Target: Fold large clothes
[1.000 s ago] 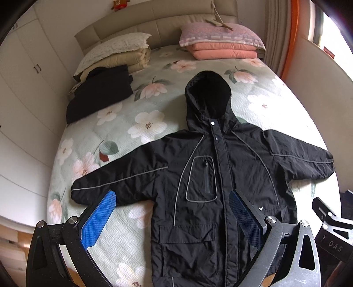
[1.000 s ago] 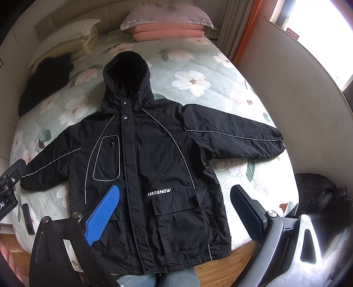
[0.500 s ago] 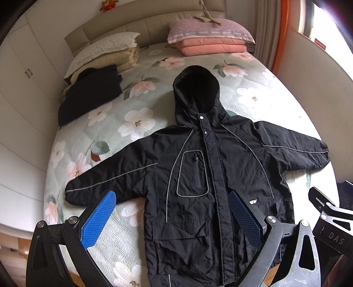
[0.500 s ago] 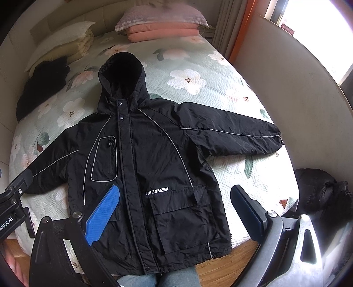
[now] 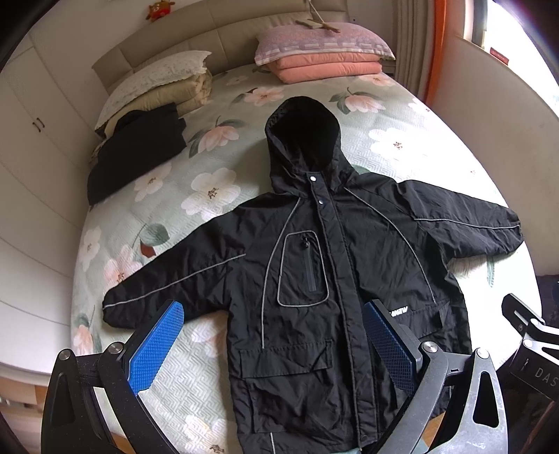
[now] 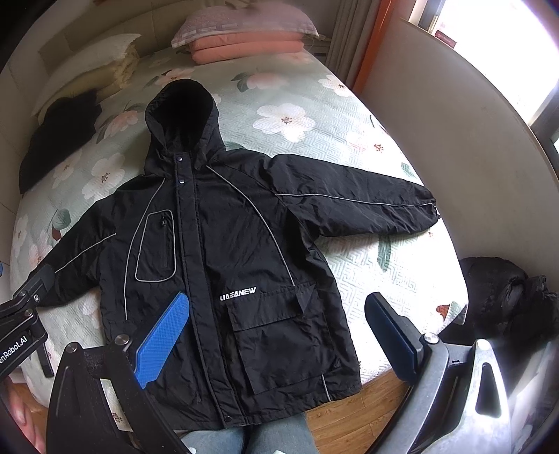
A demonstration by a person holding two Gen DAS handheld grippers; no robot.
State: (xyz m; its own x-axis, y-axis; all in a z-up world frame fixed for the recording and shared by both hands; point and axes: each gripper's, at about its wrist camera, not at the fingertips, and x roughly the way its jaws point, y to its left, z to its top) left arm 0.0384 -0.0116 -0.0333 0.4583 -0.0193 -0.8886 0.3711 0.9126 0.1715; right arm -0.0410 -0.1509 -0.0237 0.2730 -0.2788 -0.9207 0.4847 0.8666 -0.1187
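The bed serves as the folding surface. The black jacket lies flat, front up, sleeves spread, hem nearest, ready for folding. Left gripper and right gripper hover wide apart, empty.

jacket hem cut off at btm edge, pillows blurred

A home bedroom: a bed with a floral quilted cover fills the frame, pillows and folded quilts stacked at its padded headboard at top, white wardrobe doors at left, a curtained window upper right.
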